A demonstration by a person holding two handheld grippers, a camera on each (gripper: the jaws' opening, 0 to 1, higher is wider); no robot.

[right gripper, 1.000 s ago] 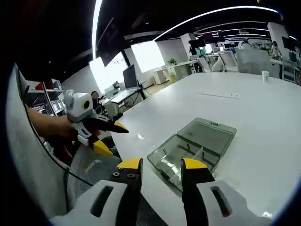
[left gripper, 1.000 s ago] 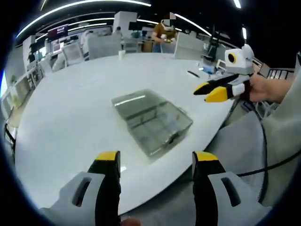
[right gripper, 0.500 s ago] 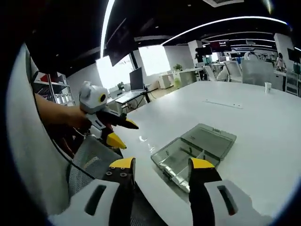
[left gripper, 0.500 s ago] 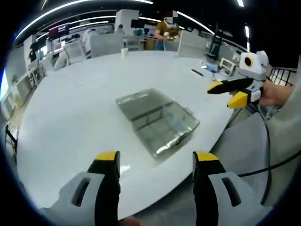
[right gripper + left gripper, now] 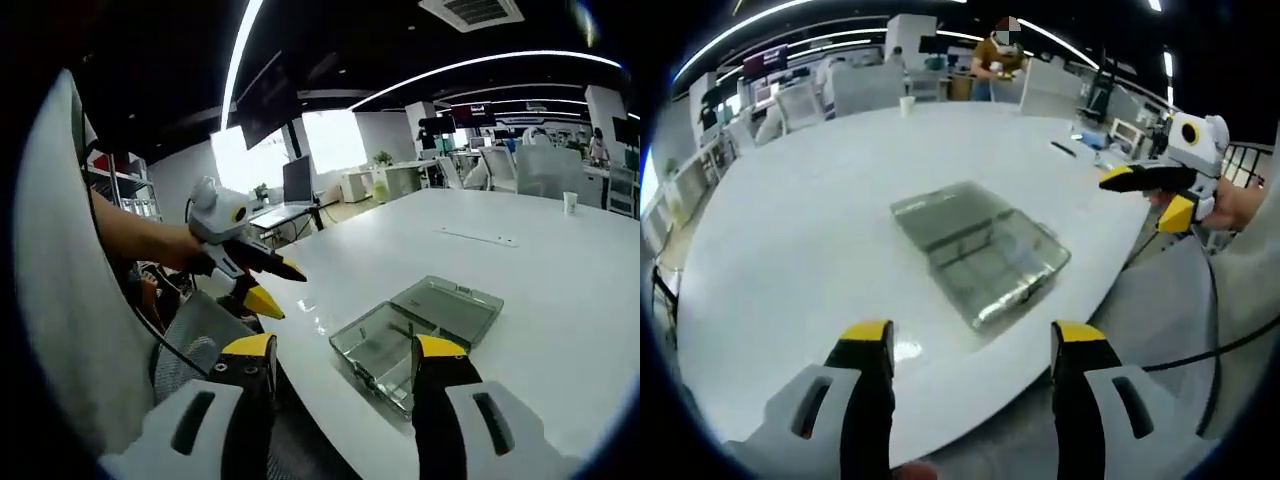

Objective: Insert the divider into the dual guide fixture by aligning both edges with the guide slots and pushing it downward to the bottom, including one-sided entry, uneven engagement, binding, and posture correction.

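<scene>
A clear smoky plastic box lies open on the white table, its lid flat beside the tray. Thin partitions stand inside the tray; I cannot make out a separate divider. My left gripper hovers open and empty over the table's near edge, short of the box. My right gripper, held by a hand, hangs open off the table's right edge, apart from the box. In the right gripper view its own jaws are open and empty before the box, and the left gripper is open at the left.
A white cup stands far across the table, with a dark pen-like item at the right. Chairs and a person are beyond the far edge. A flat strip lies on the table. A mesh chair sits below the near edge.
The right gripper has drawn back to the right, away from the box, and its jaws stand wider. The left gripper's jaws are unchanged; the box has not moved.
</scene>
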